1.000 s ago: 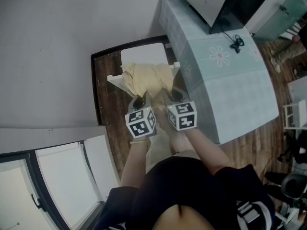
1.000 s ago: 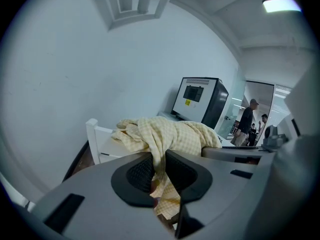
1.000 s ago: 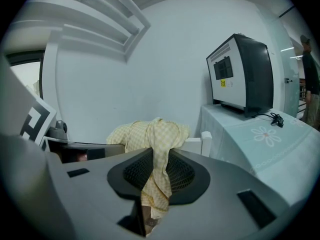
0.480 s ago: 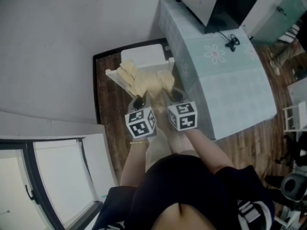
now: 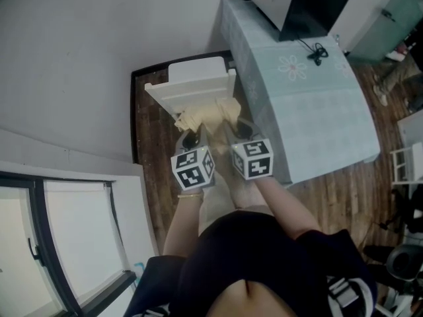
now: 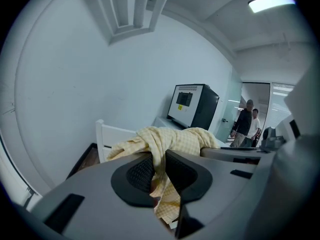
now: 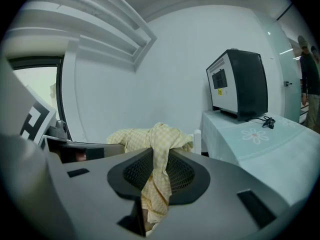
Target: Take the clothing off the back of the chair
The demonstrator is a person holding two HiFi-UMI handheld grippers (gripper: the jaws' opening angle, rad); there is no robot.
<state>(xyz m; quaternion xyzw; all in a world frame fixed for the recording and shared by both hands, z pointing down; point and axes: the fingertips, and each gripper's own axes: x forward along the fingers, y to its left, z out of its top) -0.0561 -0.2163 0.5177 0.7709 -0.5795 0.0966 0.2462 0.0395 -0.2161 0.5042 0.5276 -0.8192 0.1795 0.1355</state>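
Observation:
A pale yellow checked garment (image 5: 206, 115) hangs bunched between both grippers, pulled off the white chair (image 5: 195, 84) and towards the person. My left gripper (image 5: 191, 138) is shut on one fold of the cloth (image 6: 167, 146), which runs down between its pads. My right gripper (image 5: 240, 133) is shut on another fold (image 7: 157, 159) in the same way. In the left gripper view the chair's back rail (image 6: 112, 139) shows bare behind the cloth. The two marker cubes sit side by side just below the garment in the head view.
A table with a pale green flowered cloth (image 5: 310, 104) stands right of the chair, with a dark machine (image 5: 297, 2) and a cable on it. A grey wall runs along the left. Two people (image 6: 248, 126) stand far off by a doorway.
The garment has slid off the chair's back towards the person; the white backrest, covered before, now shows bare. Both grippers stayed shut on the cloth and drew back together.

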